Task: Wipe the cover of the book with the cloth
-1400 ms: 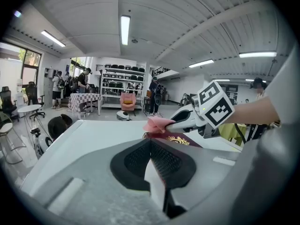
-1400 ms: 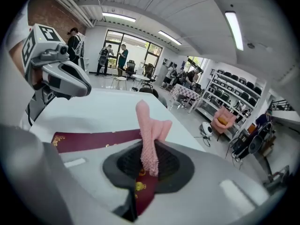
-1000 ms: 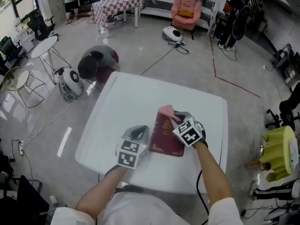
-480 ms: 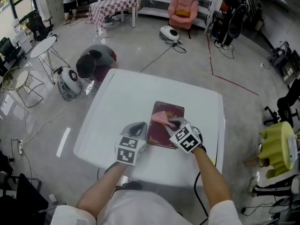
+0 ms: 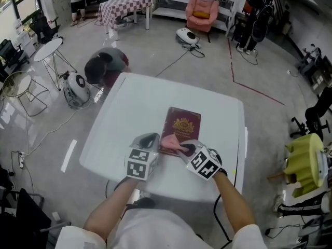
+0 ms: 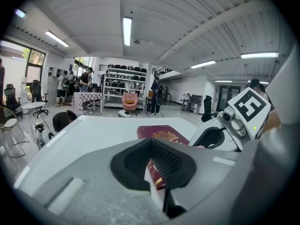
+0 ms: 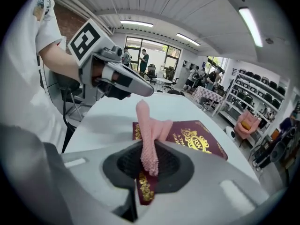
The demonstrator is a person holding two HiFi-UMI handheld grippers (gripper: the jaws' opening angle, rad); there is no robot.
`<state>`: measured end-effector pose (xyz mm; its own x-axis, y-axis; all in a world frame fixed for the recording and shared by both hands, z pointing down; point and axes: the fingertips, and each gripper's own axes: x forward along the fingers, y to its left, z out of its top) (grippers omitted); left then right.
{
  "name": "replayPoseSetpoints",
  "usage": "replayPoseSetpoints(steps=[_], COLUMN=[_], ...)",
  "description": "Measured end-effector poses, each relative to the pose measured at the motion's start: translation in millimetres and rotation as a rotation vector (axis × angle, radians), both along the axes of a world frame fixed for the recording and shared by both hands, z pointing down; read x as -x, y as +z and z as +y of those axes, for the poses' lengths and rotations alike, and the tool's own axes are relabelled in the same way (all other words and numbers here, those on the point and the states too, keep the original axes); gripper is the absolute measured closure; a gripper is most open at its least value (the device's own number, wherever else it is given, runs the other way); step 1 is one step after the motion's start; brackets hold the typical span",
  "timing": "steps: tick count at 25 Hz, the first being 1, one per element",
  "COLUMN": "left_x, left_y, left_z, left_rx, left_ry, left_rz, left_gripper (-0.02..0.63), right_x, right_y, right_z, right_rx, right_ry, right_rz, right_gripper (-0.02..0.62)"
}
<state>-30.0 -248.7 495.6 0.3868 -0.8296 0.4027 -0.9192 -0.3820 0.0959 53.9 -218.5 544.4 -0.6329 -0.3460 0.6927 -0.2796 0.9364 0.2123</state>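
Since a second ago the right gripper has drawn the cloth back along the book, from its far end to its near end. The gilt crest on the cover, hidden before, now lies exposed.

Book: dark red, closed, lying flat with its cover up on the white table, its long side running away from the person.

Cloth: pink, with a knobbly weave, bunched up. The right gripper view shows it pinched between the closed jaws. One fold stands up above the pads, and the rest lies on the near-left part of the cover.

Left gripper: stands just off the book's near-left corner, beside the cloth. Its own view shows the jaws drawn together with nothing clamped between them. The book's gilt-trimmed corner shows just past the pads. Whether the tips press on the book cannot be told.

The two grippers are near each other at the book's near end, with the cloth between their tips.

Beyond the book's far-left side, off the table, a person crouches on the floor.
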Motion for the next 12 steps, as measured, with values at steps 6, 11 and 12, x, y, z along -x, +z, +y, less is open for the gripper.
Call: replayPoseSetpoints(steps=[6, 11, 12], left_x=[1, 12, 15], left_y=[-2, 0, 0], left_z=[1, -7, -10], left_rx=[-0.008, 0.002, 0.002], left_ry=[-0.003, -0.014, -0.014], left_rz=[0.008, 0.01, 0.009], left_gripper=[0.6, 0.6, 0.6], right_x=[-3, 2, 4], right_y=[1, -23, -30], right_z=[18, -17, -32], right_rx=[0.038, -0.019, -0.044], right_ry=[-0.039, -0.012, 0.001], right_rz=[-0.005, -0.027, -0.023], right_gripper=[0.555, 0.555, 0.555])
